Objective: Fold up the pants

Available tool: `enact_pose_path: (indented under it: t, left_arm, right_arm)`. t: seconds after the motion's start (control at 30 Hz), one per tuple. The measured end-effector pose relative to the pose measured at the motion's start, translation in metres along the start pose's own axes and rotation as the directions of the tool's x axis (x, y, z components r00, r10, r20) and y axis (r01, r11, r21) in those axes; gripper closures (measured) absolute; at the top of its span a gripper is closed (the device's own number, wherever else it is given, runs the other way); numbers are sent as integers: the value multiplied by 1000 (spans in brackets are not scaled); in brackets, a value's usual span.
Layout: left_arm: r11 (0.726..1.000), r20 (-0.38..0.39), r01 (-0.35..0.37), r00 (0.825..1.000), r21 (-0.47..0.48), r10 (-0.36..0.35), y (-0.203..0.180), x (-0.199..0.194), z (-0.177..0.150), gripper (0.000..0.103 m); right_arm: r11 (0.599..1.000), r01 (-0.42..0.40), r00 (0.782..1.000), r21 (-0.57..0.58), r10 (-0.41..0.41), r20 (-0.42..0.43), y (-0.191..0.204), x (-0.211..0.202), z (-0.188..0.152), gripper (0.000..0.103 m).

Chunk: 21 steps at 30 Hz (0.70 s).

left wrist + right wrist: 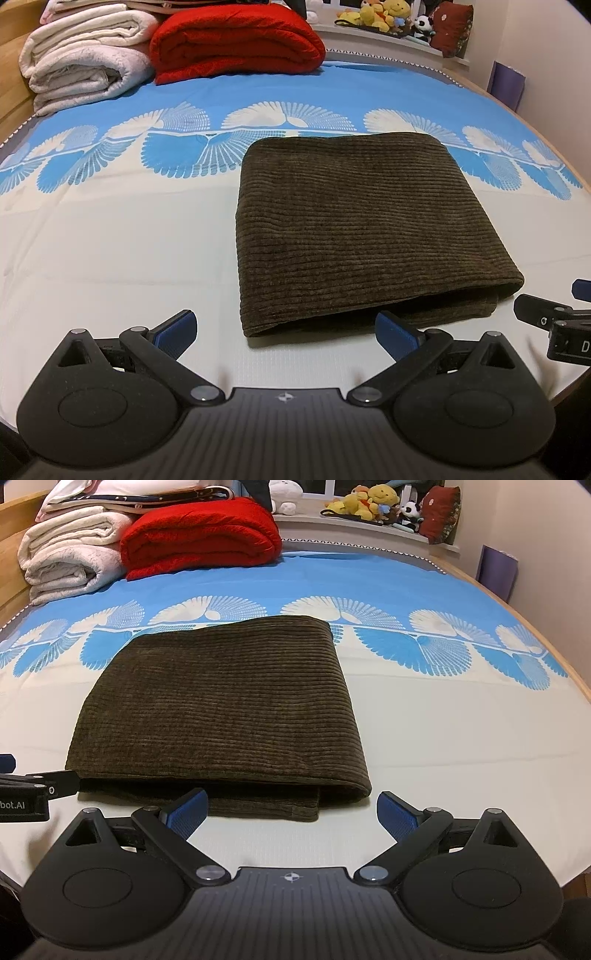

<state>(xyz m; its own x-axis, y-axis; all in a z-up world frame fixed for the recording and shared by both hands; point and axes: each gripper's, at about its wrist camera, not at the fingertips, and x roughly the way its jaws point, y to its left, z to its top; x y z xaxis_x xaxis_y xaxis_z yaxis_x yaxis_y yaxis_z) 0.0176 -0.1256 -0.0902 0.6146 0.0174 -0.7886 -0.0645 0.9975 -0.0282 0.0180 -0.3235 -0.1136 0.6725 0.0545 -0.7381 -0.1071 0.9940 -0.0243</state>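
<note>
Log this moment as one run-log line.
pants: folded, flat on bed | left claw: open, empty | right claw: open, empty

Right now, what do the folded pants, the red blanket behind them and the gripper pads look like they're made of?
Pants: dark olive-brown corduroy by the look, with raised parallel ribs and a matte, soft nap.
Red blanket: probably fleece or plush; the surface is fuzzy and the folds are thick and rounded.
Left gripper pads: blue, finely textured, likely rubber or plastic; which one cannot be told. Both grippers are open and hold nothing.
</note>
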Motion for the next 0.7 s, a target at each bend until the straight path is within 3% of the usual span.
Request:
enact_pose_path:
  t: [0.7]
  left_arm:
    - [1000, 9, 5, 1000, 16, -5, -1, -2, 0, 0]
  right_arm:
    - [1000, 0, 1000, 1, 0, 0, 1, 0, 0, 5]
